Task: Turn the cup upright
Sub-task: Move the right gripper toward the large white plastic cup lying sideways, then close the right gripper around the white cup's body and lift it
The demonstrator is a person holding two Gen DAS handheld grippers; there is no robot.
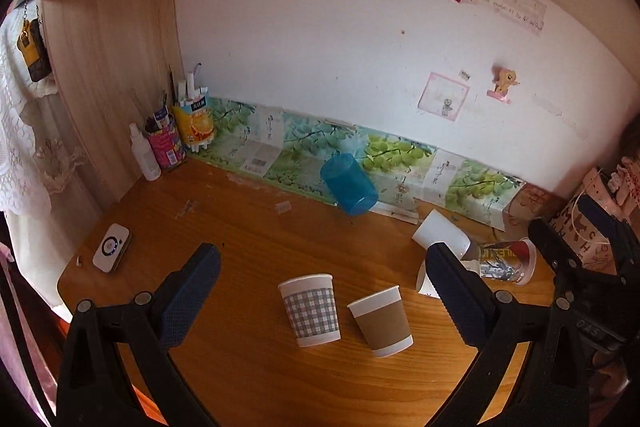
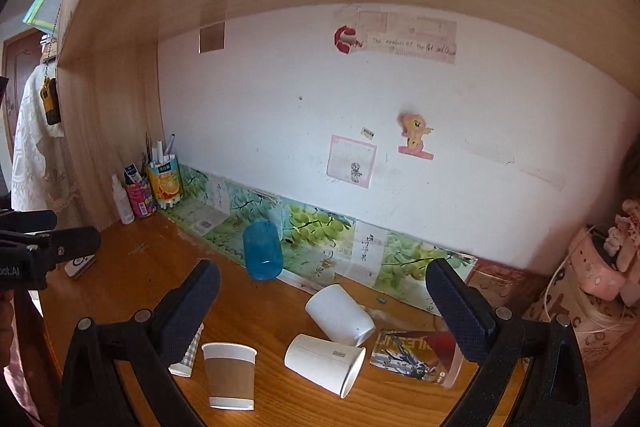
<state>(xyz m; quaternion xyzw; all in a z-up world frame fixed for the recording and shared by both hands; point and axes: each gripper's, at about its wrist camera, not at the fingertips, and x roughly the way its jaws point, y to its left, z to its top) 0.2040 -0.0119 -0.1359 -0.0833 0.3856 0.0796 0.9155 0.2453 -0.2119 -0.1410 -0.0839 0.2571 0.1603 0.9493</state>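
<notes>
A plain white paper cup (image 2: 325, 364) lies on its side on the wooden desk (image 2: 280, 311), between the brown-sleeved cup (image 2: 230, 375) and a printed cup (image 2: 416, 357) whose lettering is unreadable. Both the left gripper (image 1: 324, 291) and the right gripper (image 2: 322, 303) gape wide, empty. A wall note (image 2: 414, 45) begins "The members of the".

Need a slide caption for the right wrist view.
Open right gripper above tipped white cups, upright brown-sleeved cup on desk.

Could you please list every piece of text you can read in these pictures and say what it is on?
"The members of the..." handwritten on the wall note; the rest is blurred.
Black brush characters on the grape-print panels: unreadable.
Lettering on the printed cup lying on its side: too blurred.
Barcode label: too small.
</notes>
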